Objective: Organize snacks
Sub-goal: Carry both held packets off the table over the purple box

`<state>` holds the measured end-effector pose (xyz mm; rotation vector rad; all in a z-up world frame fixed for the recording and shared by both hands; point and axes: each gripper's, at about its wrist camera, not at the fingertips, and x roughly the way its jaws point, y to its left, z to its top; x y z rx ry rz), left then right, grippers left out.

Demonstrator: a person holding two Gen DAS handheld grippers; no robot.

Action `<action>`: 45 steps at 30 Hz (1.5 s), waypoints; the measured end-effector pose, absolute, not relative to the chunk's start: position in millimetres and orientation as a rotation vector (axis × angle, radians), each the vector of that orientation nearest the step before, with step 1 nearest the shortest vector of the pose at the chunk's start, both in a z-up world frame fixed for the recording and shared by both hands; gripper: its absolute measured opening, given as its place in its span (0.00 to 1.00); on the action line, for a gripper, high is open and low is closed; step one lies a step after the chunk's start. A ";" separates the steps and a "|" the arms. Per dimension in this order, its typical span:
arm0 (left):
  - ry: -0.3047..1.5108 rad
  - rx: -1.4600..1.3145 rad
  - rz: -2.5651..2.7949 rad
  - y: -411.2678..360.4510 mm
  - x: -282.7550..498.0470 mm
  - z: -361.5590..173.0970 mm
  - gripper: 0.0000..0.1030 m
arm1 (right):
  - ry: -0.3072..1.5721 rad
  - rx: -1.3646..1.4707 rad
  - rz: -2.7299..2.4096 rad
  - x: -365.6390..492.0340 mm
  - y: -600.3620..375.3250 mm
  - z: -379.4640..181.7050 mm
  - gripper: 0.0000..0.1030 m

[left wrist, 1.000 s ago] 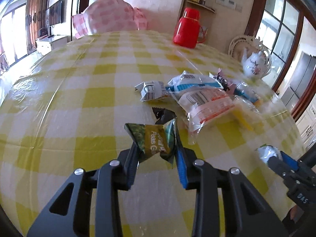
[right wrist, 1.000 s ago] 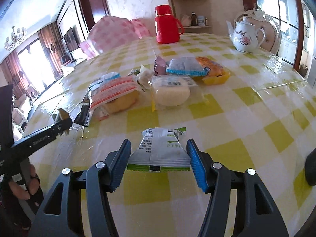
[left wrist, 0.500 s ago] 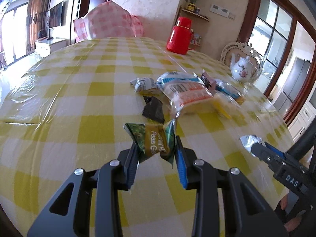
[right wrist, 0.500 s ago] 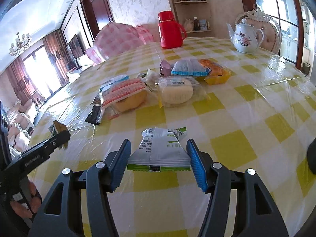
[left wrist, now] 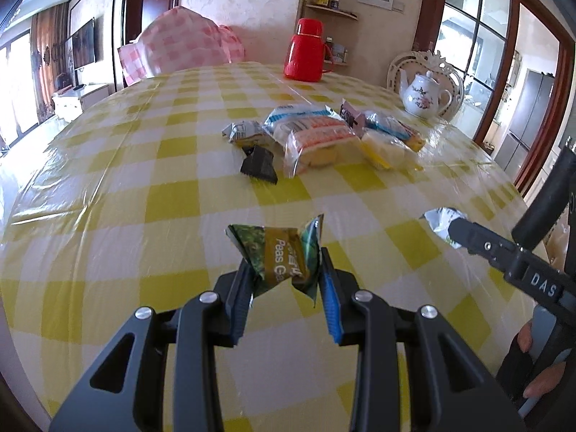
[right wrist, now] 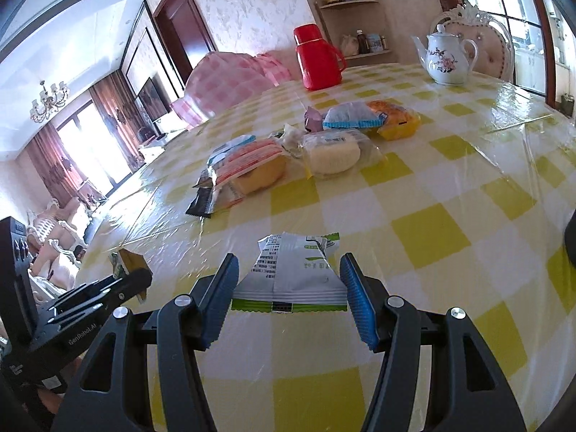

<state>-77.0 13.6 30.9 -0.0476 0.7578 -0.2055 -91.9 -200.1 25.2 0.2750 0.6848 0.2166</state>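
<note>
- Snacks pile (left wrist: 324, 136) sits mid-table on the yellow checked tablecloth (left wrist: 144, 151), at 12 o'clock from both grippers, well apart from them.
- Left gripper (left wrist: 284, 284): pads clamped narrow on green "Peas" packet (left wrist: 279, 257), packet crumpled, held above the cloth.
- Left view, pile from left to right: small silver pack (left wrist: 244, 133), black wrapper (left wrist: 259, 169) just in front of it at 6 o'clock, orange-striped bread bag (left wrist: 316, 140), yellow-edged bun pack (left wrist: 383, 147), blue-striped pack (left wrist: 387, 124) behind.
- Red thermos (left wrist: 304, 50) at 12 o'clock far edge; white teapot (left wrist: 424, 99) at 1 o'clock.
- Right gripper shows at 3 o'clock in the left view, silver packet end sticking out of its tip.
- Right gripper (right wrist: 288, 284): pads set mid-width, gripping white-and-green packet (right wrist: 295, 270) by its sides, packet flat, over the cloth.
- Right view: left gripper enters at 9 o'clock; bread bag at 11 o'clock; white bun pack (right wrist: 334, 154) at 12; orange cake pack (right wrist: 396, 117) at 1 o'clock.
</note>
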 end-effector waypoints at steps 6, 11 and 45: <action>0.770 -0.030 -0.194 24.7 -92.7 26.9 0.34 | 0.690 0.292 0.255 -101.5 -188.9 24.8 0.56; 0.775 -0.027 -0.167 40.8 -106.3 26.0 0.34 | 0.693 0.291 0.314 -108.9 -167.4 26.2 0.56; 0.863 -0.069 0.380 311.2 -233.9 40.1 0.34 | 0.761 -0.145 0.975 -242.8 158.5 46.7 0.56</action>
